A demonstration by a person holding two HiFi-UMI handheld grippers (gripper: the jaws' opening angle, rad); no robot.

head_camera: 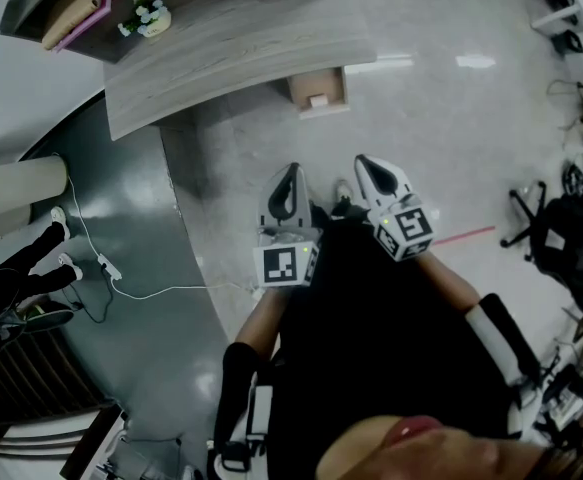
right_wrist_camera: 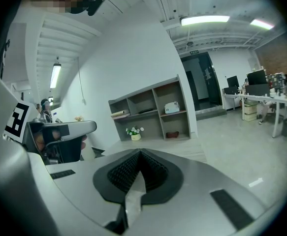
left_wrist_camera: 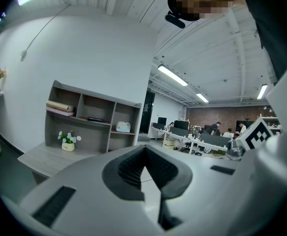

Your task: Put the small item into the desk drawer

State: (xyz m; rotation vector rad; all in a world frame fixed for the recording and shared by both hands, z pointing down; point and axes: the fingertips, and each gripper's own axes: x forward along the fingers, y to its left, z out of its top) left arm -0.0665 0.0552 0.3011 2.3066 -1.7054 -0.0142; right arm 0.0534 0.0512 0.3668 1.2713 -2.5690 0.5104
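The left gripper (head_camera: pixel 292 169) and the right gripper (head_camera: pixel 364 162) hang side by side over the floor (head_camera: pixel 441 118), both clenched on nothing. Beyond them a drawer (head_camera: pixel 300 88) stands open under the counter (head_camera: pixel 221 58), with a small white item (head_camera: pixel 318 99) inside.

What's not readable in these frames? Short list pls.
- Small item: in no view for sure. Pale sliver between the closed jaws of the right hand-held gripper, right gripper view: item or floor, cannot tell.
- Drawer-like box under the desk, head view: white speck inside, too small to identify; the desk covers its back.
- Shelf unit, head view: cut by the top edge.
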